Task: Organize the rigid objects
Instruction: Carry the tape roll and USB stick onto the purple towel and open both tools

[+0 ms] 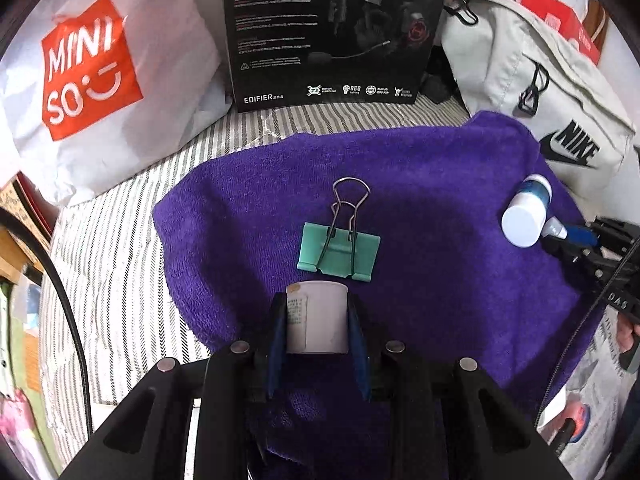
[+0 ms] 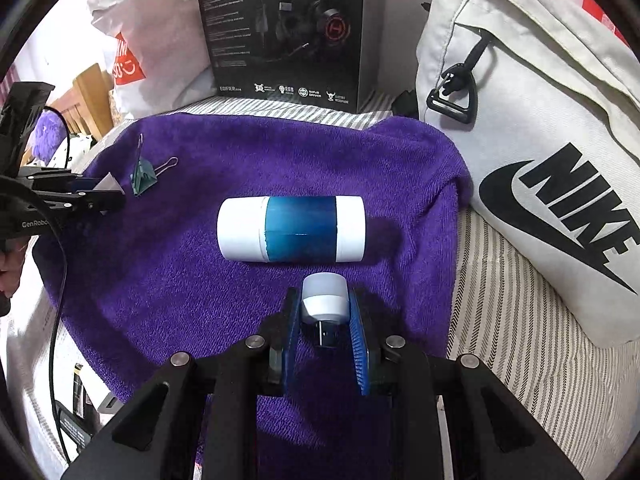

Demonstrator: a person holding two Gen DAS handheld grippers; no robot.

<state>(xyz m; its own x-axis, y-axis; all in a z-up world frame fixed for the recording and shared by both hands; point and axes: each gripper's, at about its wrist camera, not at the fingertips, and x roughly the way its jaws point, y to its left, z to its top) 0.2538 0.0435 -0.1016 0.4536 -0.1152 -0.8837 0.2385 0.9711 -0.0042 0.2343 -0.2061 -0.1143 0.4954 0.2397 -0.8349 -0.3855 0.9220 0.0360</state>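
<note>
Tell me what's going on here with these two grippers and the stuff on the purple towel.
A person holds a gripper in each hand over a purple towel on a striped bed. The left gripper is shut on a small white cylindrical container, just short of a green metal binder clip. The right gripper is shut on a small white-capped object, right beside a white and blue cylindrical bottle lying on its side. Nothing looks set down in a final spot yet.
</note>
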